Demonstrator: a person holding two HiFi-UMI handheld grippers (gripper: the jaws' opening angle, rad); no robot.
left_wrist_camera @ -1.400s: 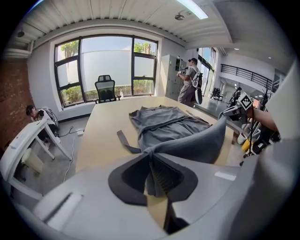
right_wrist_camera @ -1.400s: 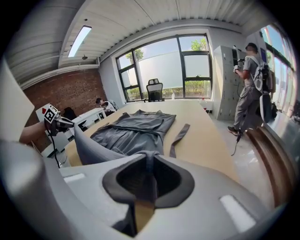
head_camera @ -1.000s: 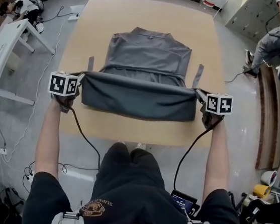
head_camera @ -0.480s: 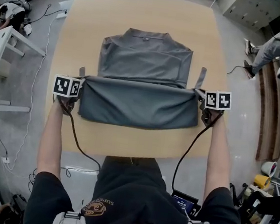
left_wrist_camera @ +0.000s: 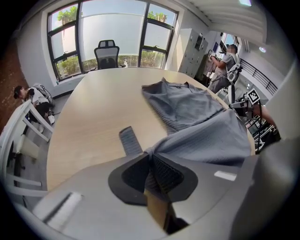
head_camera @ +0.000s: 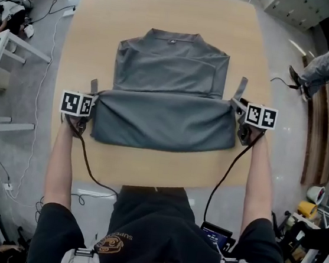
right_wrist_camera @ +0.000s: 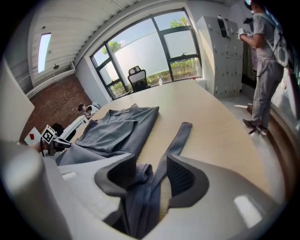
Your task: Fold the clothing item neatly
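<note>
Wooden table (head_camera: 167, 15) has the grey garment (head_camera: 166, 119) lying mid-table, bottom half doubled up. Toward the table's left edge, the left gripper (left_wrist_camera: 151, 157) is clamped on the fold's corner. Toward its right edge, the right gripper (right_wrist_camera: 151, 161) has jaws that have just been opening, cloth loose between them.

We reach both arms forward; our left gripper (left_wrist_camera: 151, 164) clamps the garment (head_camera: 171, 69), while our right gripper (right_wrist_camera: 149, 174) has just been opening its jaws, the garment loose between them.

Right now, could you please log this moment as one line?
grey knit garment: half-folded | left gripper: shut on garment | right gripper: jaws just opened, garment between
</note>
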